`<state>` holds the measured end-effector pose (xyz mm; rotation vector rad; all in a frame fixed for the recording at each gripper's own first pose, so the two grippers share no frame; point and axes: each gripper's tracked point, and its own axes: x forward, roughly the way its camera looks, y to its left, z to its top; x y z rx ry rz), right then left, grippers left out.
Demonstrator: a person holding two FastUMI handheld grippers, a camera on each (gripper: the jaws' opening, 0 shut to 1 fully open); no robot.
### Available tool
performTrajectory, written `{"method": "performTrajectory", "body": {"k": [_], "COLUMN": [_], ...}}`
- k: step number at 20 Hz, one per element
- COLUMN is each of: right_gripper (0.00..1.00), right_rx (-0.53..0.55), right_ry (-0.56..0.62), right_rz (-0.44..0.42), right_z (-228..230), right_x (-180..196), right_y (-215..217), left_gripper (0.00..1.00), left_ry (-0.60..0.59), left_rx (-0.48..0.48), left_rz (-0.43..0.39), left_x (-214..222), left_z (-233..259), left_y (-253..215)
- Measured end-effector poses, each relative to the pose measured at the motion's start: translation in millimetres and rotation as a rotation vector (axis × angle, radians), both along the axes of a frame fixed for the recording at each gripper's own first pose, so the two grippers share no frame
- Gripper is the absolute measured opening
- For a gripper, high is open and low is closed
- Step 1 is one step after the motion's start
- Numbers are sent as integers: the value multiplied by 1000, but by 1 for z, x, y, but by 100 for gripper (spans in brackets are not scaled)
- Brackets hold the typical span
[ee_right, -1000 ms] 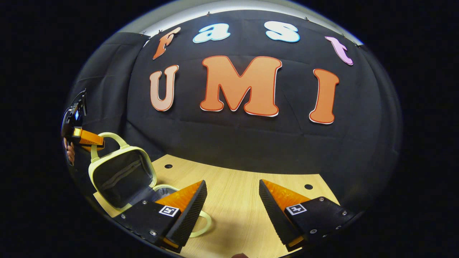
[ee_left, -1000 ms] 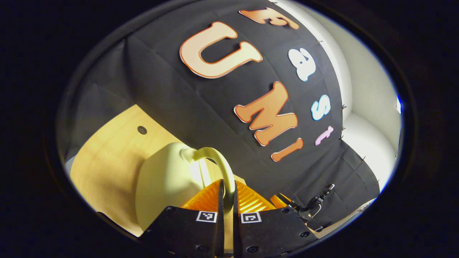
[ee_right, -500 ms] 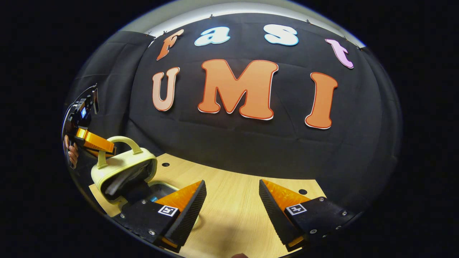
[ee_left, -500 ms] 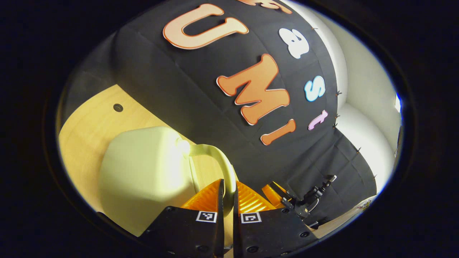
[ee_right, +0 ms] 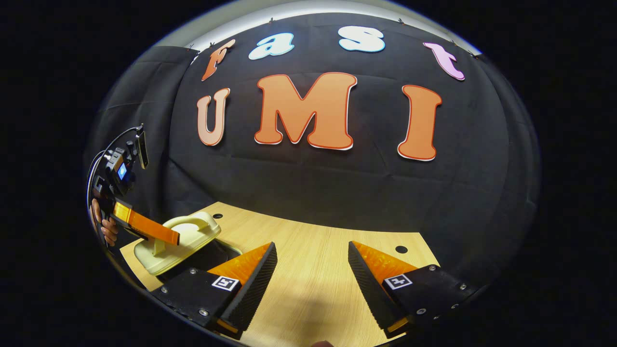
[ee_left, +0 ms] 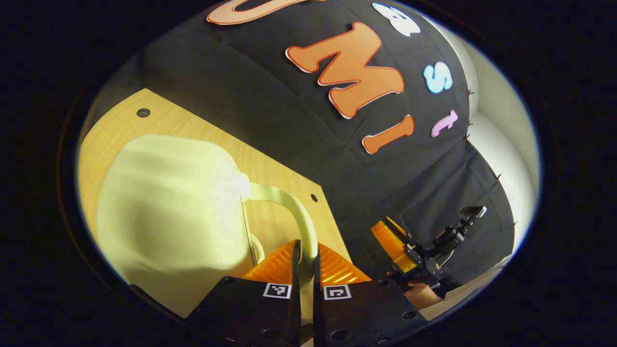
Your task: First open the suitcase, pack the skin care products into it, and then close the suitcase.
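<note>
In the left gripper view, the left gripper sits at 6 o'clock with its two fingers pinched tight on the pale yellow handle of the suitcase. The handle arcs up from between the fingers toward the case's lid, whose blurred pale yellow shell spreads toward 9 o'clock over the wooden counter. At 4 o'clock, farther off, the right gripper is seen before the black cloth wall, with a hand just below it.

In the right gripper view, the right gripper hangs at 6 o'clock above the counter, its fingers spread wide apart with nothing between them. At 8 o'clock the suitcase lies near the counter's edge, its lid tilted low over a dark gap, not quite flat. The left gripper reaches in from 9 o'clock and clasps the handle on top of the lid; a hand holds that gripper's body.
</note>
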<state>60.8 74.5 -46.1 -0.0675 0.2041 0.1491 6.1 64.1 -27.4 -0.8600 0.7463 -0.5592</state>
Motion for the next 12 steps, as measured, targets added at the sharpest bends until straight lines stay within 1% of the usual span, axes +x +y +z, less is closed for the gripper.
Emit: {"method": "performTrajectory", "body": {"k": [4, 7, 11, 12], "right_gripper": [94, 94, 94, 94], "right_rx": [13, 10, 14, 11], "right_ry": [9, 14, 19, 23], "right_rz": [4, 5, 8, 8], "right_z": [-5, -8, -12, -14], "right_x": [-3, -5, -7, -7], "right_y": [-10, -17, -28, -30], "left_gripper": [10, 10, 10, 15], "left_ry": [37, 65, 111, 131], "left_rx": [80, 170, 289, 315], "left_rz": [-35, -66, -87, -106], "left_x": [-6, -12, -25, -31], "left_z": [-10, -21, -36, -42], "left_y": [-13, -23, -33, -34]}}
